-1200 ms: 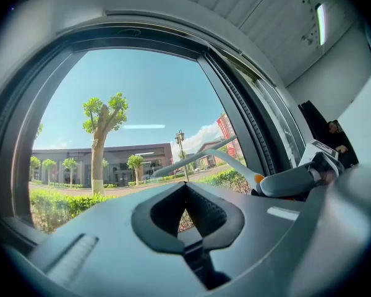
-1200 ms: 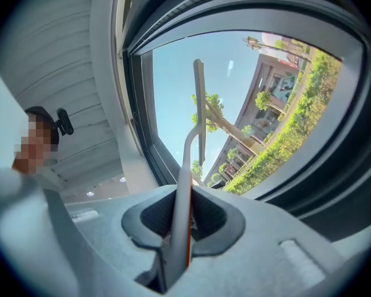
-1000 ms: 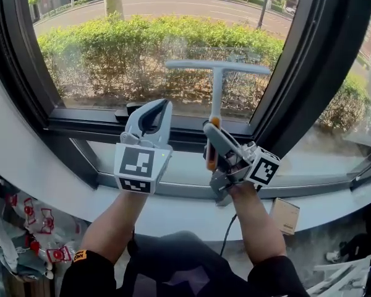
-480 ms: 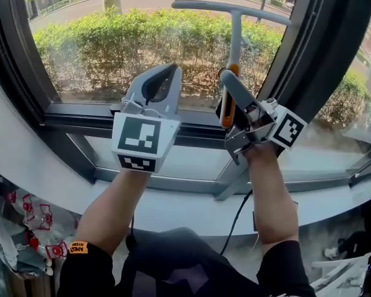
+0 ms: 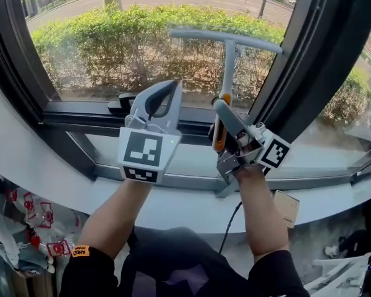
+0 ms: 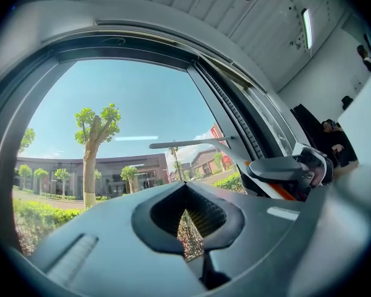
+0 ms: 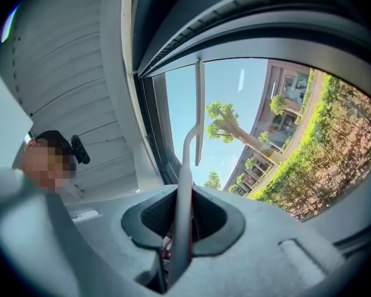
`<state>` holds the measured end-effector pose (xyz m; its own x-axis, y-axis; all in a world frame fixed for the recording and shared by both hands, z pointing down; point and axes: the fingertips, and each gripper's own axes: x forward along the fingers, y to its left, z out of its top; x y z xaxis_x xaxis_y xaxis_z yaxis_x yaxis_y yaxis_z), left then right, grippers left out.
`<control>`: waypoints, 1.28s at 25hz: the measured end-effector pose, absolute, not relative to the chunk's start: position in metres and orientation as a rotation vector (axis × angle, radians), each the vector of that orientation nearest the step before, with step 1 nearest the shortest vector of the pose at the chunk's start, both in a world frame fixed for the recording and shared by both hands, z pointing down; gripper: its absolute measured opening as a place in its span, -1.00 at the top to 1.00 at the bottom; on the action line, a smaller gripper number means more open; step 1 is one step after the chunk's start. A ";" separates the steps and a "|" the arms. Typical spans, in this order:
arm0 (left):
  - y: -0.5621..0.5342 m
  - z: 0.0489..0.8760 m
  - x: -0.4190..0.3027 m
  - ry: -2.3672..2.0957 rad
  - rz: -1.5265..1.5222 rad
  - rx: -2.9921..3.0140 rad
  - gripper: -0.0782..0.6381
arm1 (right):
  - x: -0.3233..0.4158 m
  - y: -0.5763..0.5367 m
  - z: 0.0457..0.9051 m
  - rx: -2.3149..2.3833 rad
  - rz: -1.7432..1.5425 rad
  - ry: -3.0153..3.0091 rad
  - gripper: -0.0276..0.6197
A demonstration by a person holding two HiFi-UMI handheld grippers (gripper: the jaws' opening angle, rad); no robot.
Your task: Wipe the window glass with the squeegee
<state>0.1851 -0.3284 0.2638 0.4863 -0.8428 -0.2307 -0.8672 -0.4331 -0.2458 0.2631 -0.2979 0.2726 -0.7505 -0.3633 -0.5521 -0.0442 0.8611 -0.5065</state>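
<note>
The squeegee [image 5: 228, 60] stands upright against the window glass [image 5: 111, 48], its grey T-shaped blade across the top and its orange handle [image 5: 219, 135] below. My right gripper [image 5: 222, 117] is shut on that handle, below the pane's middle. In the right gripper view the squeegee shaft [image 7: 184, 184] runs up from between the jaws to the blade [image 7: 199, 104]. My left gripper [image 5: 164, 96] is held up beside it on the left, shut with nothing in it. In the left gripper view the jaws of my left gripper [image 6: 188, 224] are together, and the squeegee blade [image 6: 188, 143] lies on the glass ahead.
A dark window frame [image 5: 312, 54] slants along the right of the pane, with a black latch [image 5: 120, 103] on the lower rail. The white sill [image 5: 55, 178] curves below. A cardboard box [image 5: 287, 208] and a cable [image 5: 229, 228] lie on the floor, with packets [image 5: 31, 234] at left.
The squeegee went up the glass with my right gripper, then came back down a little. My left gripper rose alongside and also dropped slightly, still shut and empty.
</note>
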 end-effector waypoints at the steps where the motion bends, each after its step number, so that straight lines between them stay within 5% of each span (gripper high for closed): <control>1: -0.328 0.272 0.186 1.443 0.096 -2.420 0.74 | 0.263 -0.297 0.281 -0.298 -0.637 2.351 0.77; 32: -0.300 0.428 0.186 1.563 -0.116 -2.608 0.74 | 0.268 -0.276 0.436 -0.465 -0.970 2.178 0.77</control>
<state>0.1857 -0.2998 0.4279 0.4707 -0.8822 0.0149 -0.8747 -0.4688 -0.1234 0.2679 -0.2760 0.4362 -0.6923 -0.5626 -0.4518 -0.0407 0.6556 -0.7540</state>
